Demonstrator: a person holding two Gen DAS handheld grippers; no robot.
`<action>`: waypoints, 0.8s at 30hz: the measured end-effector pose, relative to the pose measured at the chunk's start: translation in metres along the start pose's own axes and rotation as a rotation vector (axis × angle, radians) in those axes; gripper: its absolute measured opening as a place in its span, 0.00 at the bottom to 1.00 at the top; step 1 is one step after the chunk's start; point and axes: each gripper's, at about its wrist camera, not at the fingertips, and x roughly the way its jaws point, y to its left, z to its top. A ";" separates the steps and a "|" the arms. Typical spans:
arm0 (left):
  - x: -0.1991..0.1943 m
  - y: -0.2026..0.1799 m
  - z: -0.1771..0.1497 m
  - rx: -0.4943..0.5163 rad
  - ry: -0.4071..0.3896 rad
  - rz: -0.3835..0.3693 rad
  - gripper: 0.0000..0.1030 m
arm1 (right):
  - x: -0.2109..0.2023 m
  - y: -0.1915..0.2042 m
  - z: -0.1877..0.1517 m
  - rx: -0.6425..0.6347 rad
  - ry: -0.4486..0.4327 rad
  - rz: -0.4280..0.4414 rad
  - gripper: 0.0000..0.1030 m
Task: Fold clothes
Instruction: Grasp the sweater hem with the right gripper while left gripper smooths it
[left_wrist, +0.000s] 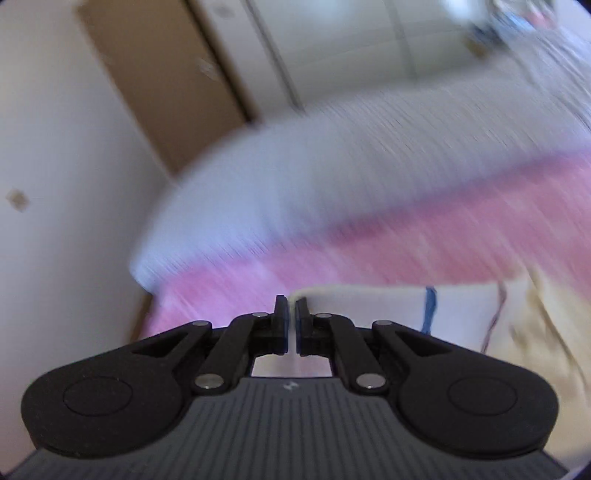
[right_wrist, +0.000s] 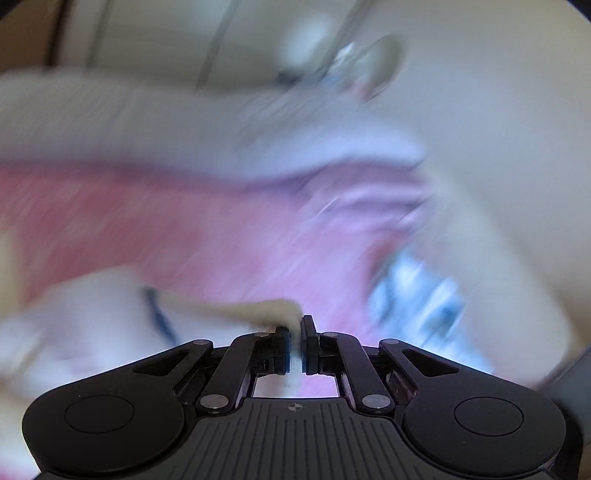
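Cloth (left_wrist: 388, 310) hangs pinched in both closed jaws over the bed (left_wrist: 332, 236); keeping it taut between both grippers seems wise.

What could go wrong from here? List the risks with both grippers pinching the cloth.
1. The right gripper holds only a thin bunched edge of the cream garment; it could slip out.
2. Both views are motion-blurred, so a fast swing may drag the garment crooked across the pink bedcover.
3. The left gripper pinches near a corner; the fold may sag.
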 end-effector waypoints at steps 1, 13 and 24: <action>0.002 -0.002 -0.008 -0.016 0.027 -0.017 0.11 | 0.011 -0.007 0.013 0.012 0.012 0.013 0.04; 0.030 -0.025 -0.107 -0.212 0.352 -0.218 0.40 | 0.046 0.004 -0.104 0.400 0.437 0.391 0.65; 0.038 -0.066 -0.214 -0.739 0.505 -0.427 0.43 | 0.008 0.078 -0.233 0.764 0.589 0.605 0.65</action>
